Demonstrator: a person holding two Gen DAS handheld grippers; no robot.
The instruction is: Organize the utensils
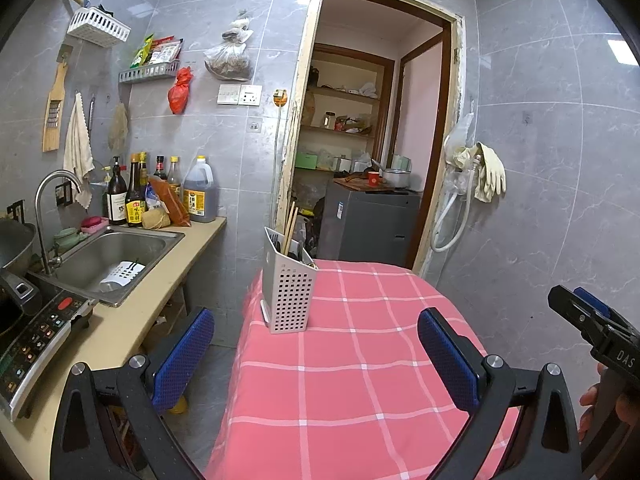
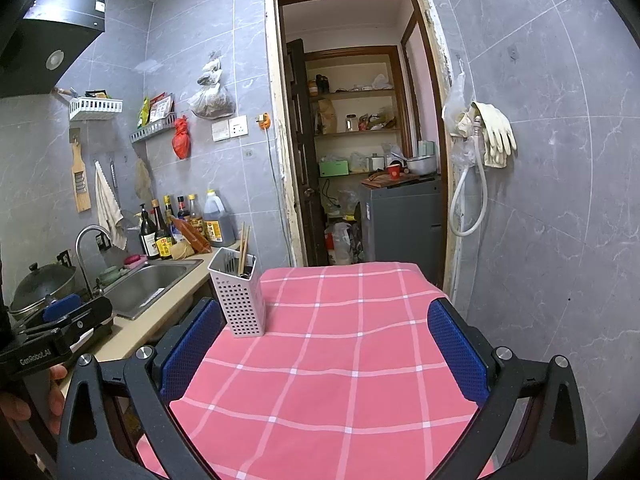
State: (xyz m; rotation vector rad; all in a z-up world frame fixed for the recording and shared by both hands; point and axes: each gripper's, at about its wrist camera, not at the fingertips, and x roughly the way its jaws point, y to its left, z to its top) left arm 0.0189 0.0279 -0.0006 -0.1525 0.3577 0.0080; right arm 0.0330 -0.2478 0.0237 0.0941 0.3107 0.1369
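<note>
Both grippers, left [image 1: 316, 356] and right [image 2: 326, 354], jaws spread, empty. White perforated plastic utensil caddy [image 1: 286, 296] w/ chopsticks [image 1: 289, 226] upright at desk's [image 1: 360, 380] far-left corner. No loose utensils seen; task looks finished.

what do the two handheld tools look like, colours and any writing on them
Both tools look alike: matte black frames with triangular cut-outs, silver round bolts at the joints, and blue dimpled pads on the fingers. The left tool reads "GenRobot.AI" along its side, seen from the right camera. The right tool shows "DAS".
</note>
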